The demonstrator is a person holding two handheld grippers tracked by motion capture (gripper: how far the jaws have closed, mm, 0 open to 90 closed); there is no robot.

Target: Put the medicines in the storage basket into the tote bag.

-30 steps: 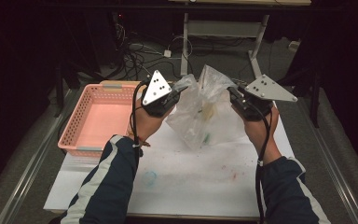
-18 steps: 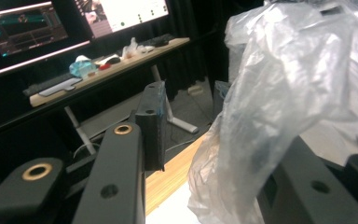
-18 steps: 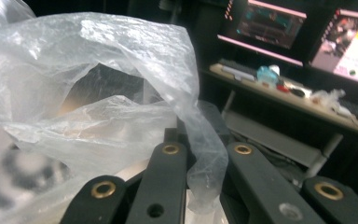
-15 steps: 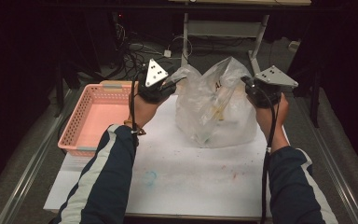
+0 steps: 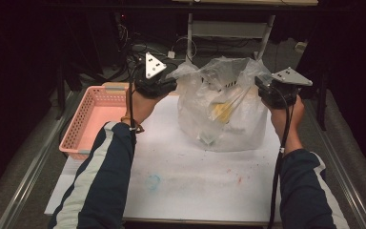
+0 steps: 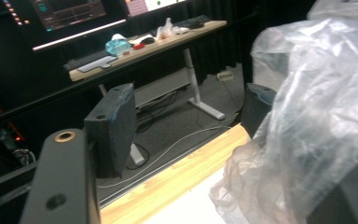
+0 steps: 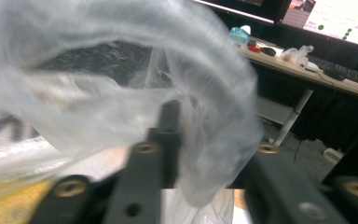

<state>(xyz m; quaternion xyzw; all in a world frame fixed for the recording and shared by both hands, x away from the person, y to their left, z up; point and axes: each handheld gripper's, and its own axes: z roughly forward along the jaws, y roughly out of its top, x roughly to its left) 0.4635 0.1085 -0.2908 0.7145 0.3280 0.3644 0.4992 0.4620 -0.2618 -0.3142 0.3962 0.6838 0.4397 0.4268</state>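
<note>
High view: a clear plastic bag (image 5: 226,112) stands at the table's (image 5: 186,186) centre, slightly toward twelve o'clock, with yellow sticks and small items inside. It looks light, soft and slippery, likely to slump; its upper rim seems the best hold. At its ten o'clock, the left gripper (image 5: 169,82) has just been opening, jaws well apart, film brushing one jaw but unpinched. At its two o'clock, the right gripper (image 5: 263,86) has also just been opening, jaws partly apart, loose film draped between them, apparently unclamped.
</note>
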